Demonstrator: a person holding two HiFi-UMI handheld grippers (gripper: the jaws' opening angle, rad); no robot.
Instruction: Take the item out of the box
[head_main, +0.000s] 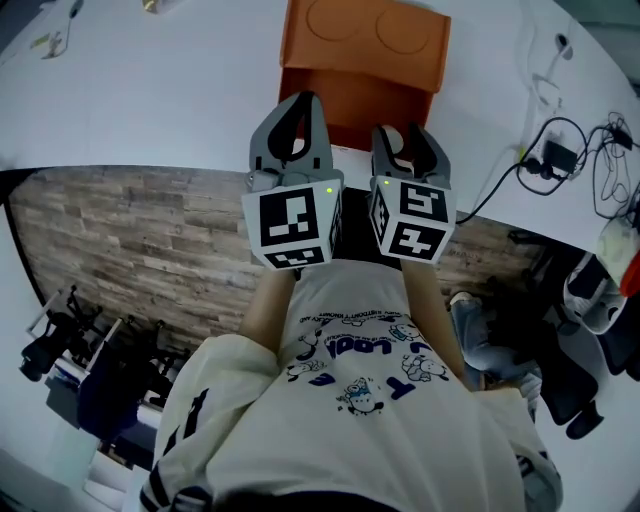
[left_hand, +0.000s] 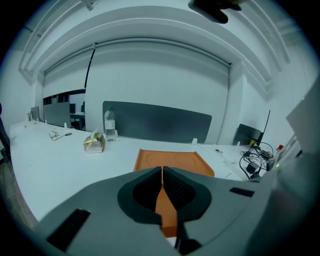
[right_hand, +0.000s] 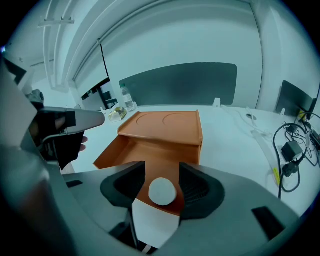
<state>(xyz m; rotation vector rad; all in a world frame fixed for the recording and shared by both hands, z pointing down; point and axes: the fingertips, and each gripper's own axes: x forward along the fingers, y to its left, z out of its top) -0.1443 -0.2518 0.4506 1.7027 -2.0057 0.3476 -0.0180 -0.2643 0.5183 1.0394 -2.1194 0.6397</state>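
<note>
1. The left claw (left_hand: 162, 172) has its jaws pressed together with nothing between them. It points across the white desk (left_hand: 65, 165) toward the orange box (left_hand: 172, 161) and has no part in the grasp.

2. The orange box stands open in the middle of the desk, its lid flat on top and its front flap folded down toward the person.

3. The right claw (right_hand: 162, 168) has its jaws spread. The white round item (right_hand: 162, 192) sits between them at the near edge of the box's flap. A sliver of gap shows on each side, so the pads are not pinching it.

4. Handling, as a judgement:
   - The item is small and pale with a smooth, rounded outline, so it is probably light.
   - It probably rolls or squirts sideways under an off-centre squeeze (whether it is soft or hard cannot be told from here).

5. The best hold is across its widest part, with one ribbed pad on each opposite side and the item centred deep in the pads. Pressure should be gentle, and it should be lifted straight up clear of the flap.
</note>
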